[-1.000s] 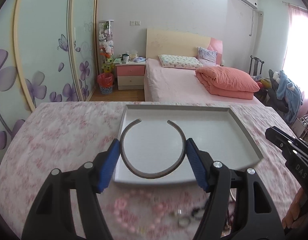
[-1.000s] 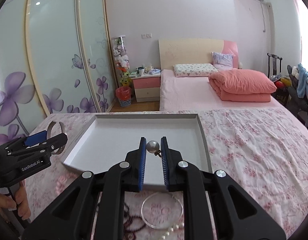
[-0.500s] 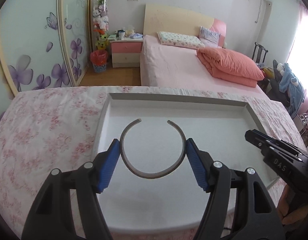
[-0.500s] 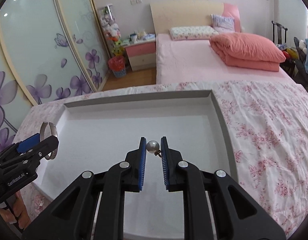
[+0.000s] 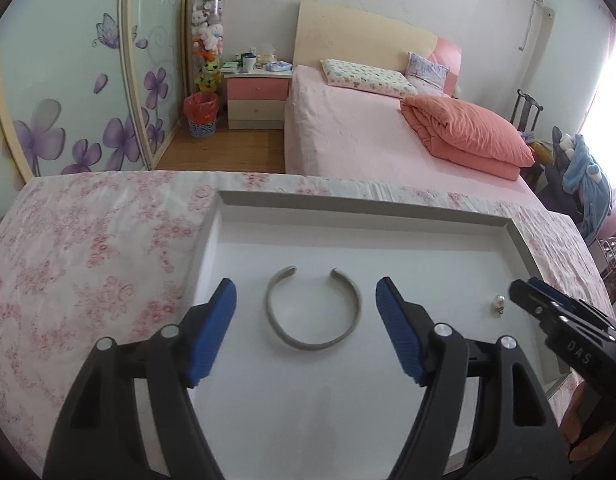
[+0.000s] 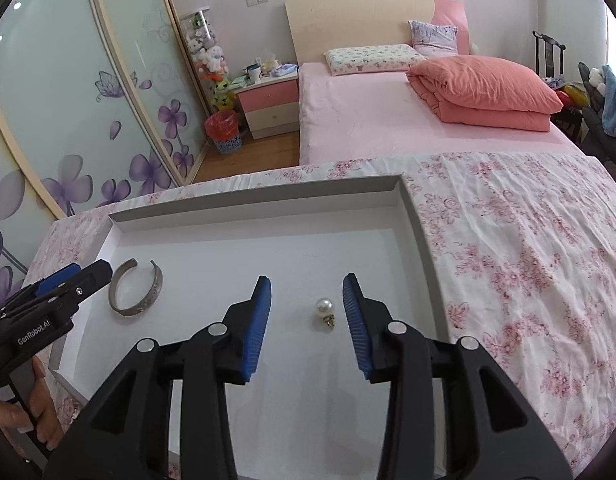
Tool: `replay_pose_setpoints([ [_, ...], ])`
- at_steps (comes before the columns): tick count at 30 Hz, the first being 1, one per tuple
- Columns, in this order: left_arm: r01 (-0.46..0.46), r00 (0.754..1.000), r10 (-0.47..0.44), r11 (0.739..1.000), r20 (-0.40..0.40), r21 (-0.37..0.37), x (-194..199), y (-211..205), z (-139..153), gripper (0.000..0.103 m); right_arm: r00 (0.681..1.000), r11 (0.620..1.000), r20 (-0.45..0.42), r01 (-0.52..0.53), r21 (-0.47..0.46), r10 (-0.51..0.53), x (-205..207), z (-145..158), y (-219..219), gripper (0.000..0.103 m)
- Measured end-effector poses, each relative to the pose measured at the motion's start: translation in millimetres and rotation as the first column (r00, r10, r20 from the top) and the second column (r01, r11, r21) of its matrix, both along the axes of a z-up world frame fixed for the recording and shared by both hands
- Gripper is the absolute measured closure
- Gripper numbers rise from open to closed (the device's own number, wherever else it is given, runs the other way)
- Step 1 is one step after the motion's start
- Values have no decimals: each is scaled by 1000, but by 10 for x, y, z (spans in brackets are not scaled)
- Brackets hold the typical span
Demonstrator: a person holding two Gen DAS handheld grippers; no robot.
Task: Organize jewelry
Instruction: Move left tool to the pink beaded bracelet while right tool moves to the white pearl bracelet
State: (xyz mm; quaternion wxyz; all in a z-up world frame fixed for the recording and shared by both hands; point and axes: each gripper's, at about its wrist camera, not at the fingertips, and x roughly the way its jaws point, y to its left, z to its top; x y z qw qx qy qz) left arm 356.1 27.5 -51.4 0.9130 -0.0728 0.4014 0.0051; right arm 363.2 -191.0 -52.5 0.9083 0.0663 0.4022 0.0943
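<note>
A silver open cuff bracelet lies flat on the floor of the white tray. My left gripper is open, its blue pads on either side of the cuff and clear of it. A pearl earring lies on the tray floor between the open blue pads of my right gripper, touching neither. The cuff also shows at the tray's left in the right wrist view, and the pearl shows at the right in the left wrist view.
The tray sits on a table with a pink floral cloth. Beyond the table's far edge are a pink bed, a nightstand and sliding wardrobe doors. Each gripper shows at the edge of the other's view.
Both grippers came down over the tray and opened. The cuff and the pearl earring, held a second ago, now lie loose on the tray floor.
</note>
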Motion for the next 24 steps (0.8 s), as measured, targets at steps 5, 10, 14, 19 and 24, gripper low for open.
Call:
replay_pose_setpoints([
  [5,-37,999,37,999,16,9,-207,154,84,32,1000,1000,21,8,4,-8,-97,89,-61,64],
  [10,-54,998,52,998,43,34,-567,285,170,32,999,1000,49,-2,-9,3,-334,178,-85,63],
  [14,-48,997,44,997,62,60,-968,382,203,28,997,1000,81,-15,-20,17,-614,259,-141,58],
  [19,-44,996,37,996,86,73,-1554,461,175,24,996,998,83,-32,-52,36,-1051,210,-229,58],
  [24,-42,997,37,996,68,74,-1921,502,45,21,999,996,40,-28,-84,31,-1382,18,-349,58],
])
